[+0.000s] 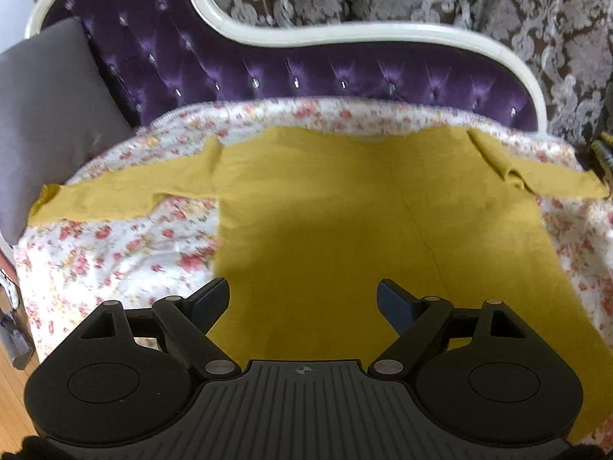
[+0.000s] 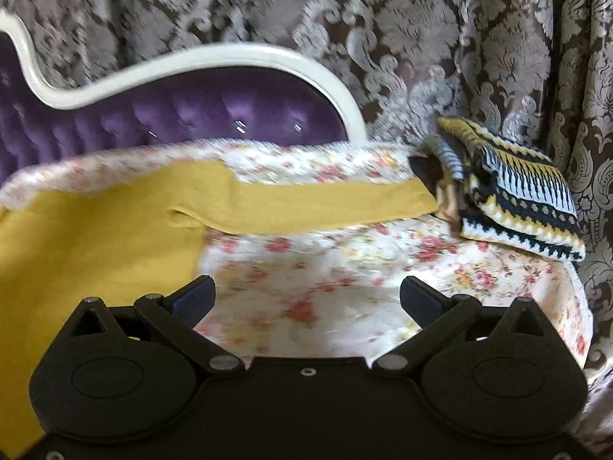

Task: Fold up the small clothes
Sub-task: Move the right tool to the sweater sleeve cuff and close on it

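Observation:
A mustard-yellow long-sleeved top (image 1: 345,207) lies spread flat on a floral cloth (image 1: 115,253), both sleeves stretched out to the sides. My left gripper (image 1: 302,299) is open and empty, held over the lower part of the top's body. In the right wrist view the top (image 2: 76,237) lies at the left, its right sleeve (image 2: 306,203) reaching toward the right. My right gripper (image 2: 306,295) is open and empty over the floral cloth (image 2: 345,260), just right of the top's side edge.
A purple tufted sofa back with a white frame (image 1: 306,73) stands behind. A grey cushion (image 1: 49,122) sits at the left. A folded striped knit blanket (image 2: 517,191) lies at the sleeve's end. Patterned curtains (image 2: 459,38) hang behind. Wooden floor (image 1: 15,375) shows at lower left.

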Demonstrator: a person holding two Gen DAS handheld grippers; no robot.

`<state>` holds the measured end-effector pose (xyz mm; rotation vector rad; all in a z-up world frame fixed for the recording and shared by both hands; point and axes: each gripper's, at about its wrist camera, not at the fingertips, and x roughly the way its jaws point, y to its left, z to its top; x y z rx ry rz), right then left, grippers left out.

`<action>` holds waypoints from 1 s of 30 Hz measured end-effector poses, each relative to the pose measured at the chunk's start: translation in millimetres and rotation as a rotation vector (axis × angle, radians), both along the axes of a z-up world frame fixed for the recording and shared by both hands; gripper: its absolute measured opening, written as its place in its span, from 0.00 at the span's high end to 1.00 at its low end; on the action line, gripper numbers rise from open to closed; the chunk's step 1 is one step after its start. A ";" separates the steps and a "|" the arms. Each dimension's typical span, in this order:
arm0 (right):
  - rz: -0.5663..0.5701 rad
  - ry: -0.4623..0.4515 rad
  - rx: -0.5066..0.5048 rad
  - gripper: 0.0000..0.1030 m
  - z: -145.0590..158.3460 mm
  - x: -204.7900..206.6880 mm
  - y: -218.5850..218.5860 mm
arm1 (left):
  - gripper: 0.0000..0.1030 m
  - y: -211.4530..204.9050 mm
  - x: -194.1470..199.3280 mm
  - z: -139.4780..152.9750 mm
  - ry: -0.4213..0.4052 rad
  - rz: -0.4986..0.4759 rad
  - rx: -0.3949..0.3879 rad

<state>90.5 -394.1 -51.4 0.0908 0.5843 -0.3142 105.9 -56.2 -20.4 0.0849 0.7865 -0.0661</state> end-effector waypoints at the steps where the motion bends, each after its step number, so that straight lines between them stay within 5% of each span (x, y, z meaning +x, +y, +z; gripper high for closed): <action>1: -0.005 0.011 -0.002 0.01 -3.0 7.2 -7.6 | 0.24 -1.2 3.0 -3.0 0.011 -0.003 0.000; 3: -0.009 0.017 -0.003 0.06 -7.5 19.5 -23.4 | 0.24 -4.2 9.9 -10.1 0.034 -0.010 0.000; 7: -0.029 0.046 0.065 0.36 -15.6 51.9 -61.7 | 0.24 -8.6 20.0 -23.1 0.070 -0.010 0.000; 14: -0.178 0.057 0.178 0.37 -30.9 106.3 -135.5 | 0.24 -12.9 31.5 -47.2 0.134 -0.008 0.048; 23: -0.308 0.041 0.340 0.43 -56.1 139.0 -188.2 | 0.22 -7.5 31.7 -53.3 0.130 -0.003 0.016; 24: -0.317 0.035 0.346 0.52 -56.1 140.1 -189.9 | 0.22 -5.9 32.4 -54.0 0.132 -0.002 0.007; 25: -0.317 0.028 0.358 0.77 -56.2 141.4 -191.8 | 0.21 -3.9 33.2 -54.5 0.138 0.001 -0.008; 26: -0.317 0.025 0.379 0.91 -56.0 142.4 -194.5 | 0.21 -2.6 34.0 -54.6 0.143 0.002 -0.016; 30: -0.326 0.012 0.366 0.91 -44.3 144.6 -189.7 | 0.14 -0.2 38.7 -55.3 0.163 0.010 -0.020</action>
